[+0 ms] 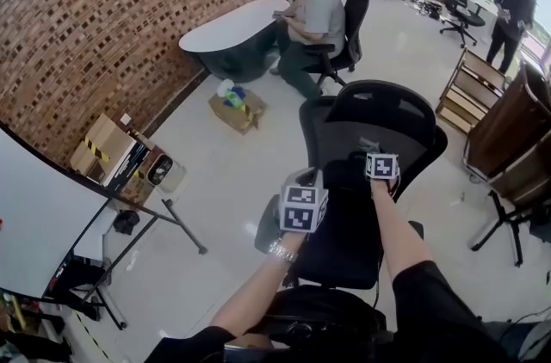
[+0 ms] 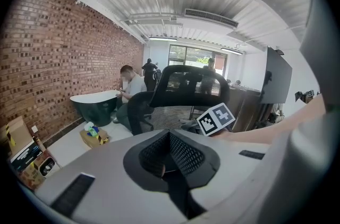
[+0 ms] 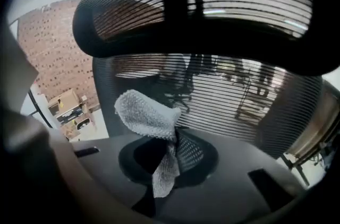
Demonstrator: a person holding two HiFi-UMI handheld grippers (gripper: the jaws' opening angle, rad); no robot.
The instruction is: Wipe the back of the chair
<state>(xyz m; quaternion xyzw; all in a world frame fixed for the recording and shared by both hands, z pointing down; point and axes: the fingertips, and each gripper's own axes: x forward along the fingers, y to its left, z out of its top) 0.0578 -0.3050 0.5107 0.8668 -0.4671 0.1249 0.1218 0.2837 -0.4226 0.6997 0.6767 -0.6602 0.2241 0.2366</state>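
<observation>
Where cloth point(image 3: 146, 111) faces chair back point(image 3: 212, 90), person point(image 1: 310, 13) beyond

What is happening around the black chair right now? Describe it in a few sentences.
A person holds a gripper in each hand at a black mesh-backed office chair. The right gripper is shut on a grey knitted cloth, raised close to the mesh back; contact cannot be told. The left gripper is shut and empty, held alongside.
</observation>
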